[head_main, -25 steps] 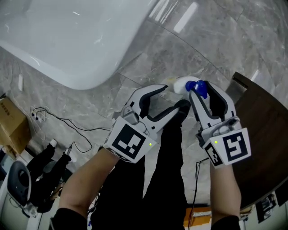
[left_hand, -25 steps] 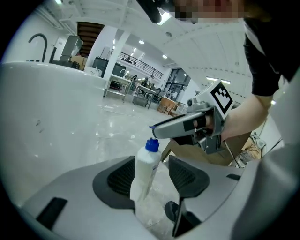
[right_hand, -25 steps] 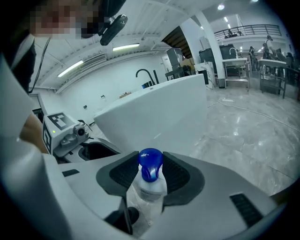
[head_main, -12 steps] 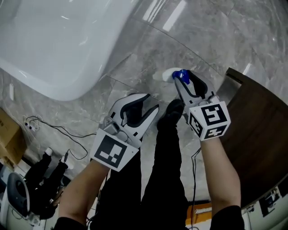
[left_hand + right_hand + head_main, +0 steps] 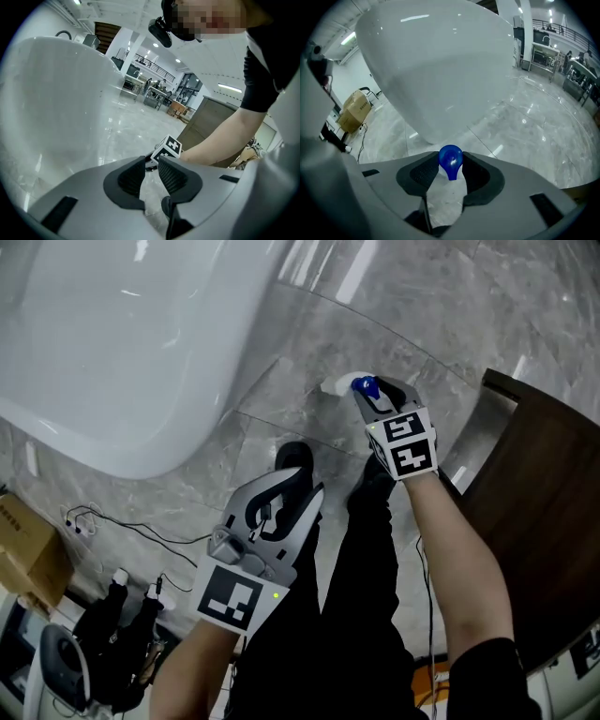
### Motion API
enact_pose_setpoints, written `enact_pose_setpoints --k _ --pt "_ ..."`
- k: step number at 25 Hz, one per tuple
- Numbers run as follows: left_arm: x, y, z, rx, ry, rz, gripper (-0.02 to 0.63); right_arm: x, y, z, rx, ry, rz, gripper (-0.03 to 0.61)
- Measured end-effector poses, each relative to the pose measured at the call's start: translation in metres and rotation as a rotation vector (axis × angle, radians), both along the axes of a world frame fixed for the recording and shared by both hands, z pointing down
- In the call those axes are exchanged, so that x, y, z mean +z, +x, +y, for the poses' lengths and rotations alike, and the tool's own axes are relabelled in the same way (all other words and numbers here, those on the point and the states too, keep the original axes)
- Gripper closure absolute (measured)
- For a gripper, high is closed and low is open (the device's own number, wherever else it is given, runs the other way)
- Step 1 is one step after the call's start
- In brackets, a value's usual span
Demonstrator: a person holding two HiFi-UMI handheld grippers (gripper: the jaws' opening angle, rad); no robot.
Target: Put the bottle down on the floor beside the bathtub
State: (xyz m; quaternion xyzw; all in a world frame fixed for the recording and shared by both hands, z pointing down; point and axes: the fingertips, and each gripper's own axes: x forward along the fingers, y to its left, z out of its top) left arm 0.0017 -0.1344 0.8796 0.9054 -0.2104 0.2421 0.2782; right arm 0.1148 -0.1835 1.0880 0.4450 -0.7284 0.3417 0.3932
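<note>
Lowered since before, the right tool [image 5: 375,393] grips the bottle [image 5: 336,386] by its blue cap [image 5: 450,160], body pointing beyond its tips. The left tool [image 5: 151,163] has just been closing, narrow and empty.

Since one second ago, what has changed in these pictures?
The right claw has carried the bottle down towards the floor beside the bathtub. The left claw drew back, away from the right one, and its jaws have just been closing on nothing. Unchanged: the right claw's grip on the bottle.

The bottle [image 5: 339,387] is white with a blue cap [image 5: 450,161], the bathtub [image 5: 122,343] white, the floor [image 5: 450,306] grey-veined marble.
</note>
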Motion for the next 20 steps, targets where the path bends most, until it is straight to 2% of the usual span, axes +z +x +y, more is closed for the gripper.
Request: enact_pose_setpoints --k 2,6,10,15,20 --pt "0.002 -0.003 0.004 -0.012 -0.013 0.001 0.518 0.015 0.0 0.002 -0.012 -0.022 0.025 0.41" --pt "0.01 -0.005 0.015 0.019 -0.036 -0.011 0.522 0.035 -0.001 0.002 -0.047 -0.049 0.078 0.411" --pt "0.023 -0.006 0.018 0.016 -0.059 -0.004 0.525 0.052 0.008 0.0 -0.007 -0.066 0.132 0.411" --pt "0.025 -0.007 0.019 0.043 -0.057 -0.013 0.529 0.065 0.01 0.013 0.06 -0.107 0.108 0.411" --pt "0.032 -0.012 0.013 0.016 -0.069 -0.017 0.532 0.066 0.002 0.014 0.027 -0.107 0.068 0.402"
